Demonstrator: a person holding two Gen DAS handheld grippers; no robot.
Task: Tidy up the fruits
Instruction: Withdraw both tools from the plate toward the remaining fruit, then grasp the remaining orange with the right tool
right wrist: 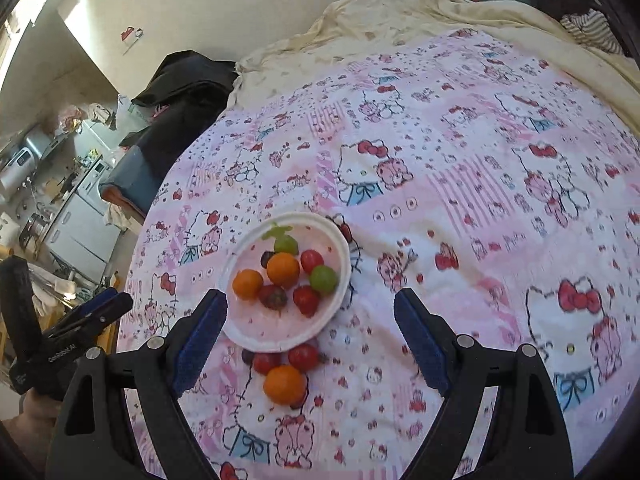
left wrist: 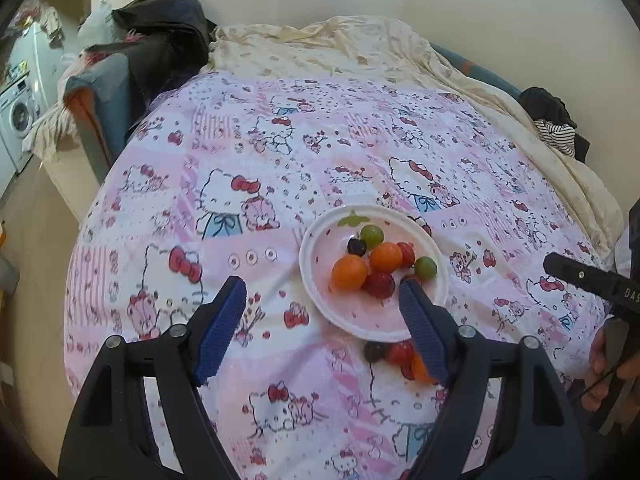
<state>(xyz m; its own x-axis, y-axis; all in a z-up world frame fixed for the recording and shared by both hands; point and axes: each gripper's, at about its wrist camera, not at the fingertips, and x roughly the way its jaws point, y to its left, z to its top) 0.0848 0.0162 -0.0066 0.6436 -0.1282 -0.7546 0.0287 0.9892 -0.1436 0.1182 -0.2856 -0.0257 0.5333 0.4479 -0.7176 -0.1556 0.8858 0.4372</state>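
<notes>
Gripper (right wrist: pixel 96 312) lettering — "GenRobot.AI", blurred

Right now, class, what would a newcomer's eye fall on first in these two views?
The white plate of small orange, red and green fruits sits on the pink cartoon-cat bedspread. A few loose fruits lie on the cloth just beside its near rim. Both grippers hang open and empty above.
</notes>
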